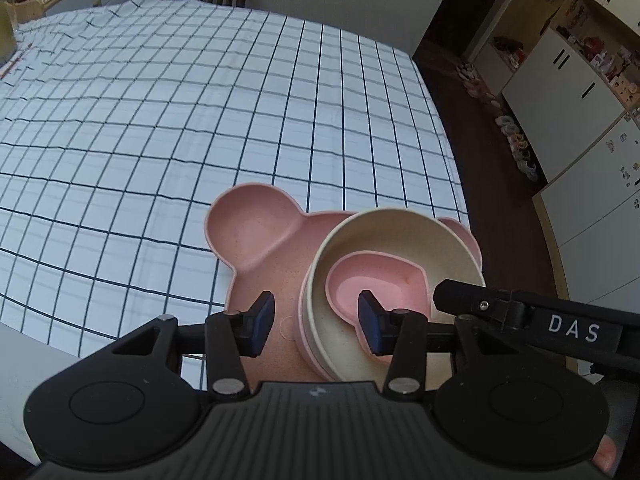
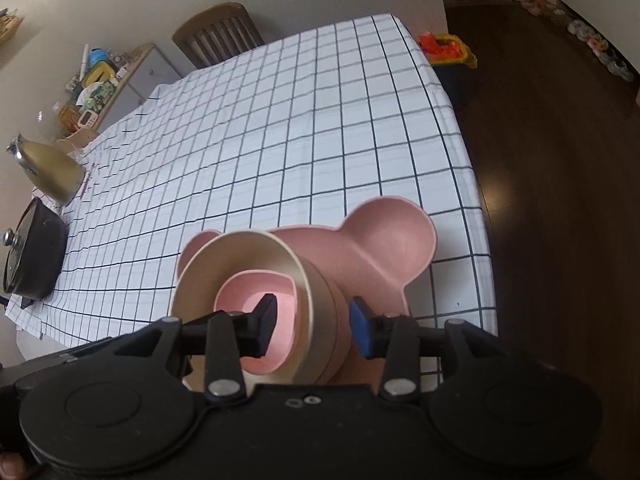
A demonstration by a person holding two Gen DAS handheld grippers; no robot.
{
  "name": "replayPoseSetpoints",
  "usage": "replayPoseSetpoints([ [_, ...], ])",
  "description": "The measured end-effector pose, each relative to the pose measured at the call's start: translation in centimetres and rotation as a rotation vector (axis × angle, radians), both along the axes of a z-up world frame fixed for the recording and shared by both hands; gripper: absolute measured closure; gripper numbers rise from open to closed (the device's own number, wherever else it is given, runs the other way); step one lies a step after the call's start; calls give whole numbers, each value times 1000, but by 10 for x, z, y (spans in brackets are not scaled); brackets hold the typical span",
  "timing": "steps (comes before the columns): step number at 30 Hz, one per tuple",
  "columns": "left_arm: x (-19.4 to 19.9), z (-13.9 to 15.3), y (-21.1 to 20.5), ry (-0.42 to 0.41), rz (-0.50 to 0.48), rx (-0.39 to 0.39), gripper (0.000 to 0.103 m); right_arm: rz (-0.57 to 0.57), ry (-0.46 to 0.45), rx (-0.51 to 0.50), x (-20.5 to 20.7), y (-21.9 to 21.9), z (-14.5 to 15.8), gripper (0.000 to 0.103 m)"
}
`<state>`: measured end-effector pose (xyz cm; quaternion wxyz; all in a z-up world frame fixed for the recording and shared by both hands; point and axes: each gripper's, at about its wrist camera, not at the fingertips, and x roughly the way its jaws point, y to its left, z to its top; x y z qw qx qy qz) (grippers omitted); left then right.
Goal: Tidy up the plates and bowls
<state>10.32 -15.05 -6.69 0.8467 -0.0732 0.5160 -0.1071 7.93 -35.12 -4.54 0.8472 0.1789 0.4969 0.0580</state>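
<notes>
A pink bear-shaped plate (image 1: 256,232) (image 2: 384,240) lies on the checked tablecloth near the table's right edge. On it stand stacked cream bowls (image 1: 400,232) (image 2: 240,256), and a small pink dish (image 1: 380,276) (image 2: 256,284) sits inside the top one. My left gripper (image 1: 316,322) straddles the stack's left wall, one pad outside and one inside, with gaps on both sides; it is open. My right gripper (image 2: 314,326) straddles the opposite wall the same way, its pads also off the wall. A black finger (image 1: 456,292) of that right gripper shows in the left wrist view.
The checked tablecloth (image 1: 200,100) stretches far and left of the plate. A lidded black pan (image 2: 32,248) and a gold kettle (image 2: 48,172) sit at the table's left side. A wooden chair (image 2: 218,32) stands at the far end. Dark floor (image 2: 560,200) drops off right.
</notes>
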Motion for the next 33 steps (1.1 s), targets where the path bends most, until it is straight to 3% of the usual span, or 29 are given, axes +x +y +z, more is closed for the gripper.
replayPoseSetpoints([
  [4,-14,14,8,-57,17,12,45,27,-63,-28,-12,3,13,55],
  [16,-58,49,37,-192,-7,52,40,80,-301,-79,-60,22,45,22],
  [21,-77,56,51,-216,-29,44,30,66,-383,-96,-89,32,54,9],
  [27,-97,61,67,-247,-40,33,16,47,-438,-144,-123,41,60,0],
  [29,-103,62,71,-253,-48,25,5,26,-449,-156,-132,42,61,0],
  [33,-117,63,77,-260,-81,19,2,-20,-462,-173,-148,43,59,0],
])
